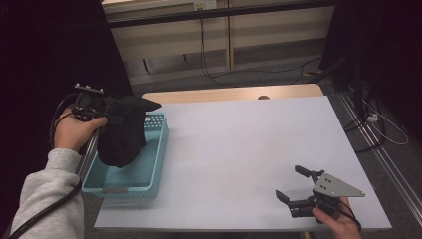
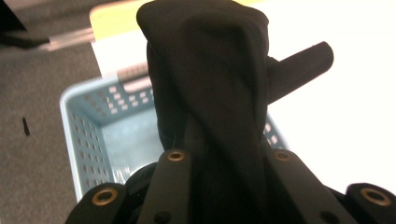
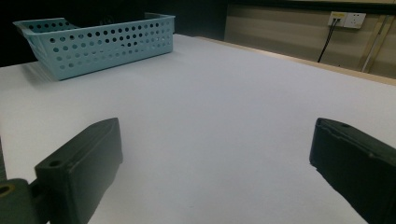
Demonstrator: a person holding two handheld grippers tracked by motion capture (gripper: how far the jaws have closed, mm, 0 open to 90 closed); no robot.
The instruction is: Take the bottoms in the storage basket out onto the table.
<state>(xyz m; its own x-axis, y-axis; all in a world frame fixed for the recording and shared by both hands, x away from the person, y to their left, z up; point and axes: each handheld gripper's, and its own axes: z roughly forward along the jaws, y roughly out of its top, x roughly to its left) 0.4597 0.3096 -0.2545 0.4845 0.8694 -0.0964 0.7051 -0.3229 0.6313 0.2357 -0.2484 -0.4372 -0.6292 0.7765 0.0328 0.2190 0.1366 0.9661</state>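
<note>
White table [image 1: 239, 149]; black cloth [image 2: 210, 70] hides left gripper's [image 1: 107, 115] jaws.

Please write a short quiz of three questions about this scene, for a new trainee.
1. True or false: the left gripper is shut on the black cloth.
2. Where does the cloth hang? A) over the blue basket B) over the middle of the table C) beside the right gripper
3. Fill in: the right gripper's jaws are ____, with nothing between them.

Key: 1 true; 2 A; 3 open
</note>
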